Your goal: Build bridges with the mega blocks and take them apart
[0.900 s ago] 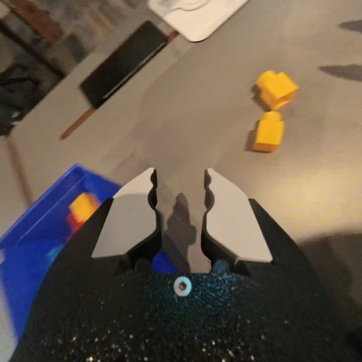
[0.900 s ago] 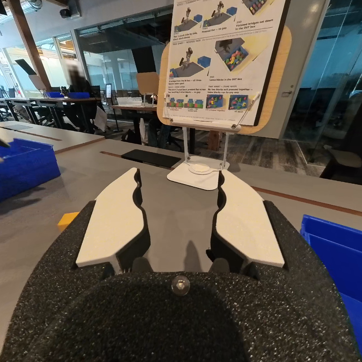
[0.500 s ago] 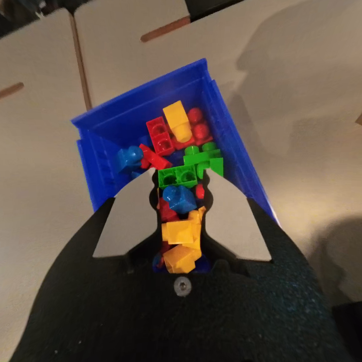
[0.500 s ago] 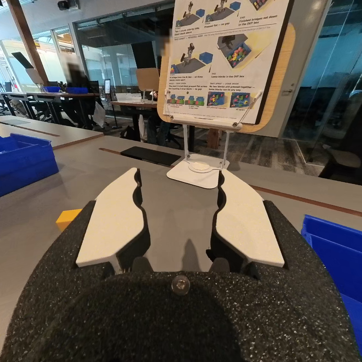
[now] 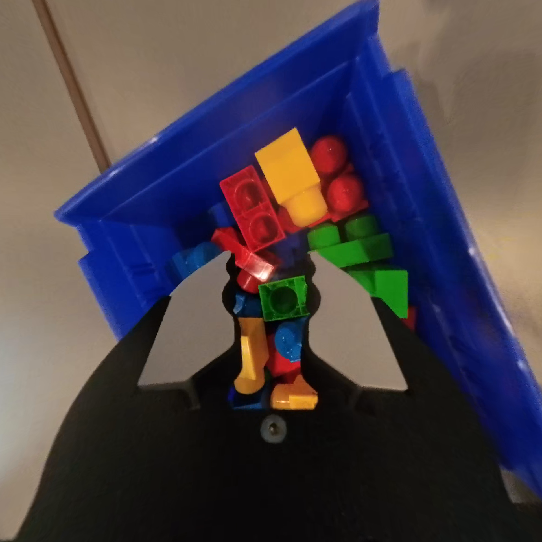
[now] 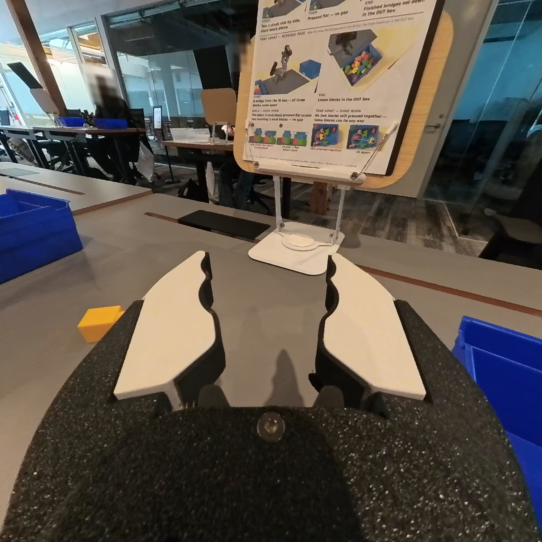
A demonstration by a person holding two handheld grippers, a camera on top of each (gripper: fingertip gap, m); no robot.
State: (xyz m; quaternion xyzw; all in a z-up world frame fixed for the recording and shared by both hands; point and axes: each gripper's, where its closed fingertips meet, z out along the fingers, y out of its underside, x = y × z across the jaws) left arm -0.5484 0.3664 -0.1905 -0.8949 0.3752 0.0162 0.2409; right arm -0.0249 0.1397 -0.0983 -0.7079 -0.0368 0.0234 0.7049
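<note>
your left claw [image 5: 271, 258] has swung off the open surface, where two yellow blocks lay a moment ago, and has dropped close over the blue bin [image 5: 181, 164] of mega blocks; in the last half second the heap has grown much larger in its view, so you look to be closing in for a pick. its fingers are spread and hold nothing. a green block [image 5: 283, 299] with its hollow underside up lies between them, near the right finger, but whether any pad touches it is hard to tell through the blur. that reads as fetching the next piece for a bridge, probably a two-stud one, though this is only a guess. around the green block sit a red two-stud block [image 5: 252, 211], a yellow block [image 5: 289, 176], more green blocks [image 5: 352, 249] and blue ones, all tumbled and leaning on each other, so a clean grip may be crowded. your right claw [image 6: 268, 261] has barely moved: spread wide, empty, low over the grey surface [image 6: 264, 293]. a yellow block [image 6: 98, 322] lies just to its left, a second blue bin [image 6: 498, 366] to its right, and an instruction stand [image 6: 296, 249] straight ahead.
</note>
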